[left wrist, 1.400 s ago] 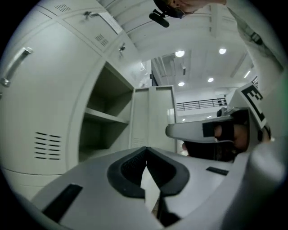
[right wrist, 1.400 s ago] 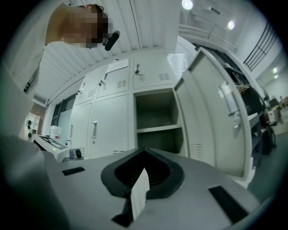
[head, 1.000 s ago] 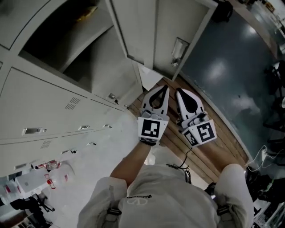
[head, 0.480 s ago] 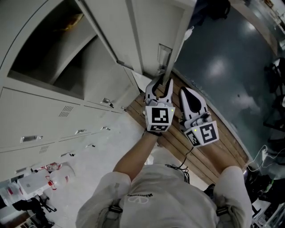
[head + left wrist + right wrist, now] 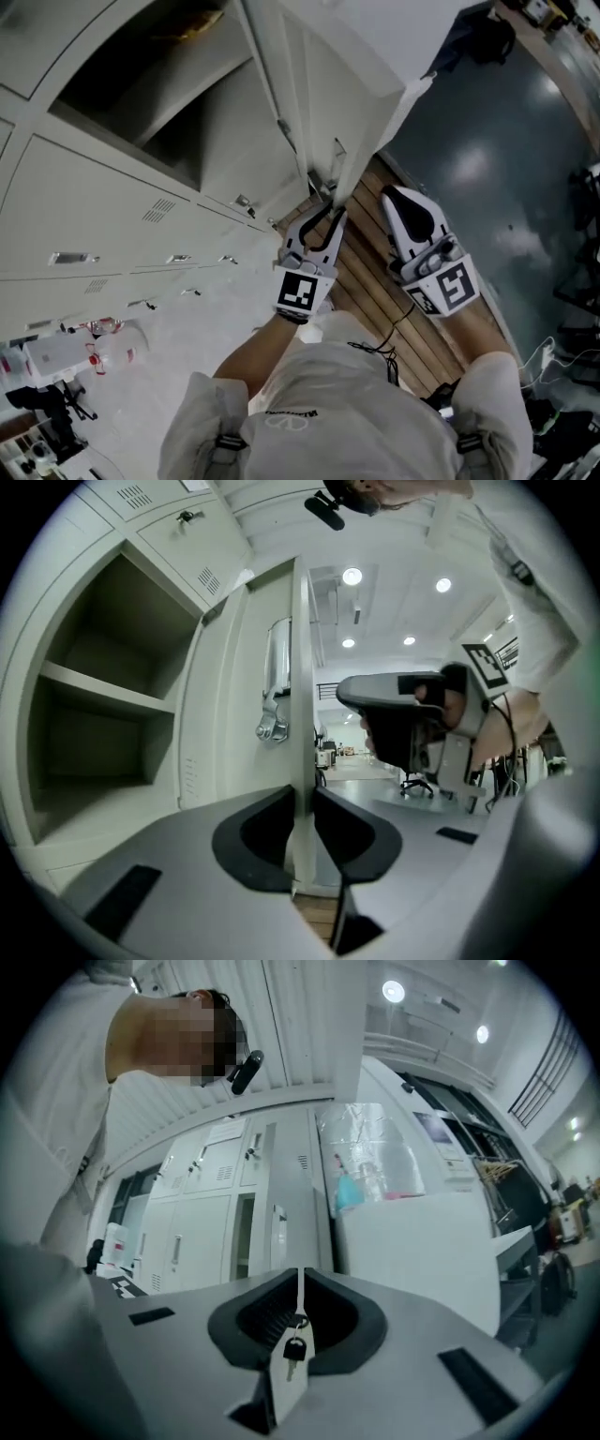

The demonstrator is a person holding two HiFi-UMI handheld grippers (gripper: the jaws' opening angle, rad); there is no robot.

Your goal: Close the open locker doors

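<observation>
Left gripper (image 5: 302,803) fingers closing on the locker door (image 5: 234,696) edge, which might slip mid-swing. Right gripper (image 5: 300,1283) fingers barely pinch a key tag (image 5: 281,1391) and they're opening, so it could drop.

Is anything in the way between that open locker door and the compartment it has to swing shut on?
Nothing visible. The left claw is closing on the edge of the locker door, and the open compartment beside it has nothing sticking out past its front.
</observation>
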